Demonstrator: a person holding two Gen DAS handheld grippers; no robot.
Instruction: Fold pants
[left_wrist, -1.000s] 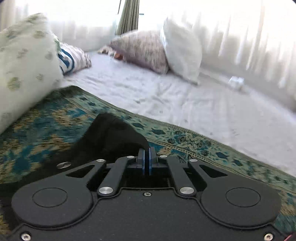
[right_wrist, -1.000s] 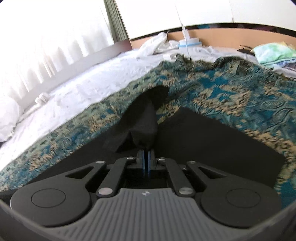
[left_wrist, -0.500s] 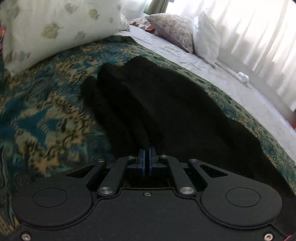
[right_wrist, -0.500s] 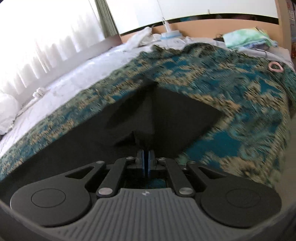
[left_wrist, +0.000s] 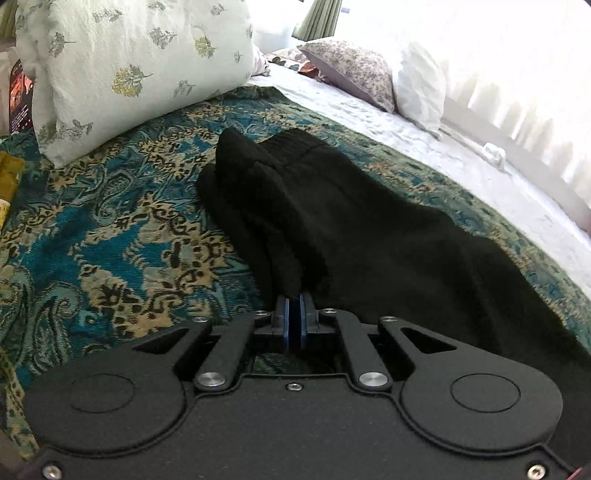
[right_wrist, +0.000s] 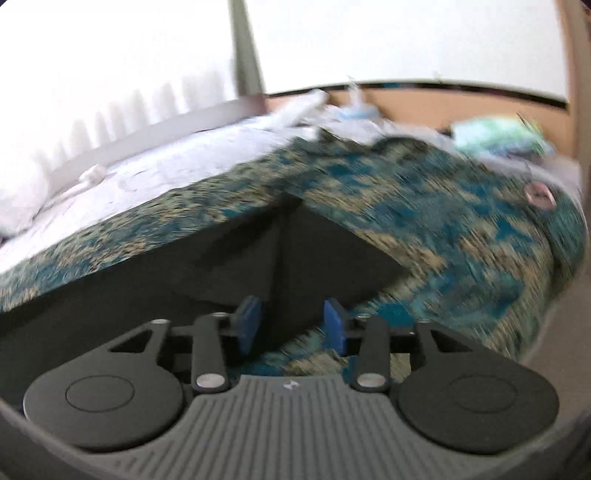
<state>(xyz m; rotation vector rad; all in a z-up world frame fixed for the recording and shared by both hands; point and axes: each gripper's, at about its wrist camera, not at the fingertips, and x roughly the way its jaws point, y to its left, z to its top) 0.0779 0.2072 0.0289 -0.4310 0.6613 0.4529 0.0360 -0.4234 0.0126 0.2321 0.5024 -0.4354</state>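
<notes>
The black pants (left_wrist: 332, 221) lie on a teal and gold patterned bedspread (left_wrist: 122, 240), folded lengthwise, with the waist end bunched toward the pillows. My left gripper (left_wrist: 294, 308) is shut on the near edge of the pants. In the blurred right wrist view the leg end of the pants (right_wrist: 295, 258) lies flat on the bedspread (right_wrist: 461, 240). My right gripper (right_wrist: 291, 323) is open just above the pants' near corner, with the fabric between its blue pads but not pinched.
A large floral pillow (left_wrist: 129, 62) sits at the left; a patterned pillow (left_wrist: 351, 70) and a white pillow (left_wrist: 421, 85) lie on the white sheet (left_wrist: 461, 155). Curtains are behind. The bed's end holds clothes (right_wrist: 495, 133) and a pink ring (right_wrist: 539, 194).
Both grippers have drawn the pants back and laid them down on the bedspread. My right gripper has opened and let go of the leg end. The left stays shut.
</notes>
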